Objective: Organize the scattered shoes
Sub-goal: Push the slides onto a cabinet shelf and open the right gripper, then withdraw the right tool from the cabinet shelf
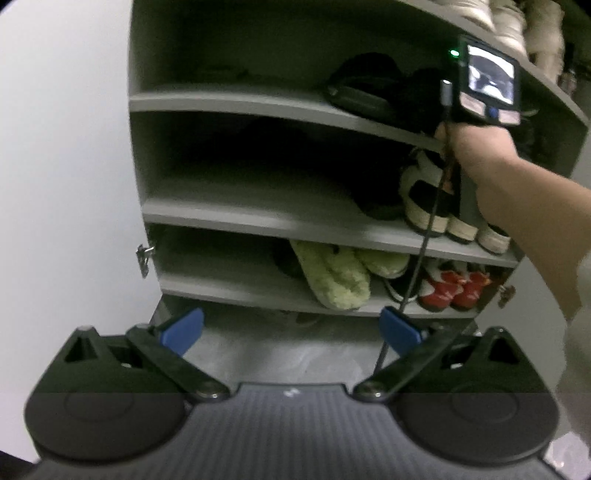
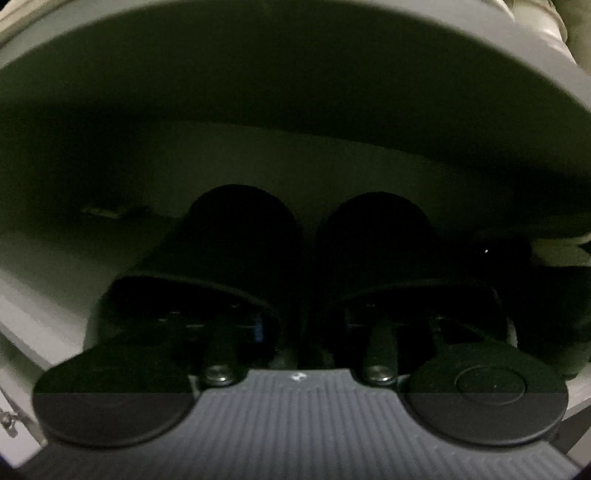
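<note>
A grey shoe cabinet (image 1: 258, 103) stands in front of me. My left gripper (image 1: 291, 330) is open and empty, held low in front of the lower shelves. The right hand holds the right gripper (image 1: 487, 88) reaching into the upper shelf. In the right wrist view a pair of black slippers (image 2: 240, 251) (image 2: 373, 254) lies side by side on that dark shelf. My right gripper (image 2: 299, 328) sits at their heels, with the fingers around the inner sides of both slippers. Darkness hides the fingertips.
Black and white sandals (image 1: 428, 199) stand on the middle shelf. Green fluffy slippers (image 1: 332, 273) and red and white sneakers (image 1: 454, 288) sit on the shelf below. Light shoes (image 1: 517, 26) stand on top. More dark footwear (image 2: 546, 295) lies to the right of the black slippers.
</note>
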Motion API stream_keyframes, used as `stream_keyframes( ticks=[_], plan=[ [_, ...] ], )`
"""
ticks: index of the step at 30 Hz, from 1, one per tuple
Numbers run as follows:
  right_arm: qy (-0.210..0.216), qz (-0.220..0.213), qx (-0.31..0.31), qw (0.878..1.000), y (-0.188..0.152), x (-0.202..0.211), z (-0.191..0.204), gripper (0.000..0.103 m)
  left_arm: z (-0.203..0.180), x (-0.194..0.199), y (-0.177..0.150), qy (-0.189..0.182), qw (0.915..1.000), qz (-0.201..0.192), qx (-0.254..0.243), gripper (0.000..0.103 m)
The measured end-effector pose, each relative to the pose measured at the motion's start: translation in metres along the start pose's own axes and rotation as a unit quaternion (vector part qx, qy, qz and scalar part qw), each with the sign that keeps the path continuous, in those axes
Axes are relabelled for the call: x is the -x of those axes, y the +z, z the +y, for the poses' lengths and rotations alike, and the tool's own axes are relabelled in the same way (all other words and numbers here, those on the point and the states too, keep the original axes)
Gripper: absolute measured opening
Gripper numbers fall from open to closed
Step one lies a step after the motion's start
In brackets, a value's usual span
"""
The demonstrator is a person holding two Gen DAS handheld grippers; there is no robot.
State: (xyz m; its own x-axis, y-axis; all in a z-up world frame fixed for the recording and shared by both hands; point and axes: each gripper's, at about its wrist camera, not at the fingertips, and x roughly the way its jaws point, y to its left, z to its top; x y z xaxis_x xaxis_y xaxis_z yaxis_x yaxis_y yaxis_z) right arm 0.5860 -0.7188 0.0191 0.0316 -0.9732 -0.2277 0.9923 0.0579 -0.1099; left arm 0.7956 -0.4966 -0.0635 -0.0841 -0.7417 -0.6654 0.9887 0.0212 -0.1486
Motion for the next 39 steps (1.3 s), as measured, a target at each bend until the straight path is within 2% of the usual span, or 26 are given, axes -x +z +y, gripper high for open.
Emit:
stream_keyframes(
  ticks=[1, 3, 7, 10, 13, 16, 18, 21, 24, 25, 26, 29, 31, 33, 34, 36, 37, 39],
  plan=[
    [0.007, -0.001, -0.009, 1.0, -0.003, 0.003, -0.001, 0.076, 0.001, -0.002, 0.0, 0.001, 1.0, 0.001, -0.001, 0.103],
    [0.002, -0.026, -0.014, 1.0, -0.007, 0.014, -0.003, 0.084, 0.005, -0.005, 0.001, -0.003, 1.0, 0.006, 0.002, 0.103],
    [0.006, -0.037, -0.026, 0.999, -0.015, 0.041, -0.011, 0.085, 0.005, -0.004, 0.003, -0.002, 1.0, 0.001, 0.006, 0.103],
    [0.011, -0.049, -0.013, 0.999, -0.023, 0.077, -0.014, 0.085, 0.0, 0.0, 0.002, -0.012, 0.9999, -0.004, 0.002, 0.103],
    [-0.009, -0.05, -0.009, 0.999, -0.035, 0.117, -0.022, 0.085, -0.011, 0.008, -0.002, -0.028, 0.9994, -0.016, -0.015, 0.103],
    [-0.034, -0.042, -0.003, 0.999, -0.057, 0.155, -0.037, 0.085, -0.024, 0.015, -0.008, -0.049, 0.9981, -0.024, -0.031, 0.103],
    [-0.066, -0.038, -0.024, 0.997, -0.083, 0.194, -0.052, 0.085, -0.034, 0.018, -0.012, -0.057, 0.9973, -0.022, -0.04, 0.103],
    [-0.09, -0.017, -0.056, 0.994, -0.123, 0.237, -0.071, 0.085, -0.048, 0.022, -0.019, -0.069, 0.996, -0.023, -0.053, 0.103],
    [-0.151, 0.011, -0.103, 0.983, -0.174, 0.306, -0.083, 0.085, -0.069, 0.025, -0.029, -0.081, 0.9938, -0.023, -0.072, 0.103],
    [-0.162, 0.017, -0.116, 0.98, -0.179, 0.315, -0.087, 0.085, -0.075, 0.026, -0.032, -0.087, 0.993, -0.022, -0.077, 0.103],
    [-0.199, 0.028, -0.163, 0.966, -0.194, 0.348, -0.09, 0.085, -0.081, 0.026, -0.036, -0.094, 0.9921, -0.021, -0.081, 0.103],
    [-0.286, 0.02, -0.269, 0.919, -0.222, 0.419, -0.101, 0.085, -0.101, 0.029, -0.047, -0.115, 0.9885, -0.019, -0.096, 0.103],
    [-0.333, 0.009, -0.305, 0.892, -0.235, 0.46, -0.093, 0.085, -0.115, 0.032, -0.057, -0.13, 0.9843, -0.024, -0.117, 0.103],
    [-0.377, 0.015, -0.33, 0.865, -0.246, 0.492, -0.093, 0.087, -0.126, 0.035, -0.066, -0.143, 0.98, -0.03, -0.136, 0.103],
    [-0.399, 0.018, -0.343, 0.85, -0.251, 0.508, -0.093, 0.087, -0.139, 0.04, -0.078, -0.158, 0.9741, -0.036, -0.158, 0.103],
    [-0.4, -0.001, -0.349, 0.848, -0.246, 0.524, -0.102, 0.085, -0.16, 0.047, -0.091, -0.187, 0.9637, -0.039, -0.186, 0.103],
    [-0.403, -0.011, -0.346, 0.847, -0.244, 0.529, -0.102, 0.085, -0.172, 0.055, -0.1, -0.208, 0.9558, -0.046, -0.203, 0.103],
    [-0.422, -0.047, -0.344, 0.837, -0.238, 0.548, -0.102, 0.085, -0.196, 0.07, -0.118, -0.249, 0.9376, -0.059, -0.235, 0.103]
  ],
)
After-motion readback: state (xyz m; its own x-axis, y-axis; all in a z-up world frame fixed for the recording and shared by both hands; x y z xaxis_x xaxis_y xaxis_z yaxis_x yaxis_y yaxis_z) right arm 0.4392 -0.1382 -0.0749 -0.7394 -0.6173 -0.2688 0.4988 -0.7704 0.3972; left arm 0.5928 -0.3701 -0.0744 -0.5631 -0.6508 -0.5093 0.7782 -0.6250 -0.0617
